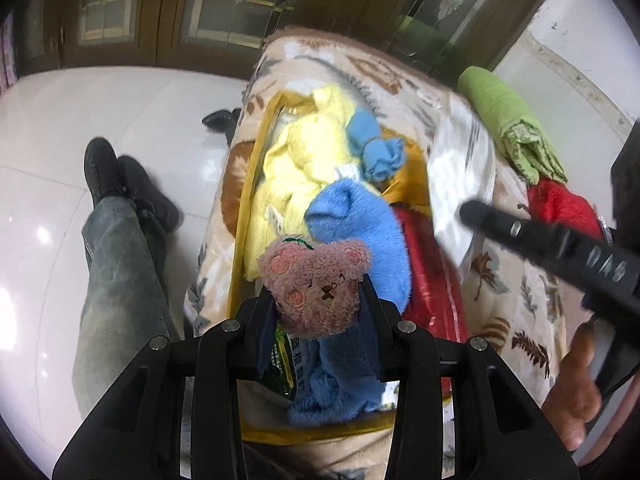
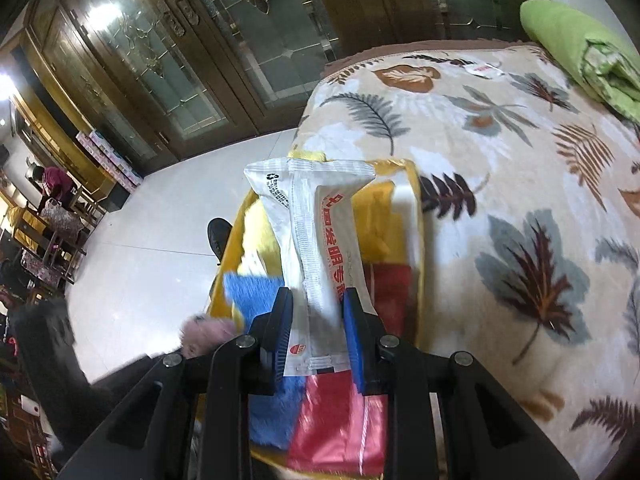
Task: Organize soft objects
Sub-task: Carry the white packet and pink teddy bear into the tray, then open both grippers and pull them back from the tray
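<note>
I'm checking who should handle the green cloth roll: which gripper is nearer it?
Right. The right gripper, holding the white packet, is just below the green cloth roll; the left gripper sits farther away, over the yellow bin.

Towels (image 1: 352, 216) in tray (image 1: 248, 184) on blanket (image 2: 520, 184)

Both grippers clamped, angled downward over the yellow bin (image 1: 256, 152).
Left gripper (image 1: 318, 300) pinching a pink plush bear (image 1: 314, 284) above the bin's near end; right gripper (image 2: 318, 320) squeezing a white packet (image 2: 316, 240) above its right side; bare hand (image 1: 576, 396) gripping the right handle.
</note>
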The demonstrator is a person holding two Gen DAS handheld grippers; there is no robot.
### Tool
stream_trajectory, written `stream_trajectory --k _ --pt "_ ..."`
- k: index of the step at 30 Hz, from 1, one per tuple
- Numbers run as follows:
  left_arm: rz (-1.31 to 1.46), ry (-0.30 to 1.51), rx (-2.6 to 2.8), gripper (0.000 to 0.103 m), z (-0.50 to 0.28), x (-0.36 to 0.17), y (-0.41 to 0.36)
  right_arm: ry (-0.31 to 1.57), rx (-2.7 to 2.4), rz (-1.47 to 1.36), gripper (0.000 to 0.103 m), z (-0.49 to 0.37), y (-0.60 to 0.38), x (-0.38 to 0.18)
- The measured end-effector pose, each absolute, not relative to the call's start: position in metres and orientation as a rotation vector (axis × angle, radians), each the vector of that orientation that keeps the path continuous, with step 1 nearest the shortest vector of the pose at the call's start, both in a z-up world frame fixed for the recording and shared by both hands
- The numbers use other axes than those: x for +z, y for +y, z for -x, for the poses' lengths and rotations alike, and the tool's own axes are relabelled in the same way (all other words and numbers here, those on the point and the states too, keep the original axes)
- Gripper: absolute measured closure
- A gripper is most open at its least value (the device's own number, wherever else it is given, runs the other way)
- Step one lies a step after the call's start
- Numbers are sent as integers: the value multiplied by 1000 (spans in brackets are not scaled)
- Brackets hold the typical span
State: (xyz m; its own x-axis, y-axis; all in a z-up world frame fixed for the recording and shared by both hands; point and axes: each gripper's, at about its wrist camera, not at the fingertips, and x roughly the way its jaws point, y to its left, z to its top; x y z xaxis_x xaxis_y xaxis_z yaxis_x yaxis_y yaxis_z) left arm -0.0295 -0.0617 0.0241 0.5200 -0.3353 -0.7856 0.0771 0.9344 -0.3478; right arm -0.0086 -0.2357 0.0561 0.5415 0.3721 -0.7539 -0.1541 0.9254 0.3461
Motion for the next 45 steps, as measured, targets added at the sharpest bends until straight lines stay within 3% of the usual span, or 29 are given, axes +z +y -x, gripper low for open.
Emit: stream_trajectory --k 11,15,18,23,26,36,40,45 --pt "294 1024 -263 64 22 5 -67 962 317 -105 75 -2 -201 37" --pt "274 1005 -253 50 28 9 -68 936 360 -185 69 5 -212 39" --pt "243 995 -239 50 33 11 -70 914 406 -291 53 13 -224 41" --pt "208 897 -213 49 51 29 -70 875 409 -381 51 37 -240 48" --pt "230 860 -189 37 60 35 -62 863 411 -401 51 50 -244 51" --pt "129 797 -177 37 102 55 -77 855 373 -389 46 96 -251 49" --pt "80 782 -114 37 117 65 -82 823 341 -332 30 113 -252 60" --pt "8 760 -90 37 139 77 -91 816 342 -319 29 125 -254 69"
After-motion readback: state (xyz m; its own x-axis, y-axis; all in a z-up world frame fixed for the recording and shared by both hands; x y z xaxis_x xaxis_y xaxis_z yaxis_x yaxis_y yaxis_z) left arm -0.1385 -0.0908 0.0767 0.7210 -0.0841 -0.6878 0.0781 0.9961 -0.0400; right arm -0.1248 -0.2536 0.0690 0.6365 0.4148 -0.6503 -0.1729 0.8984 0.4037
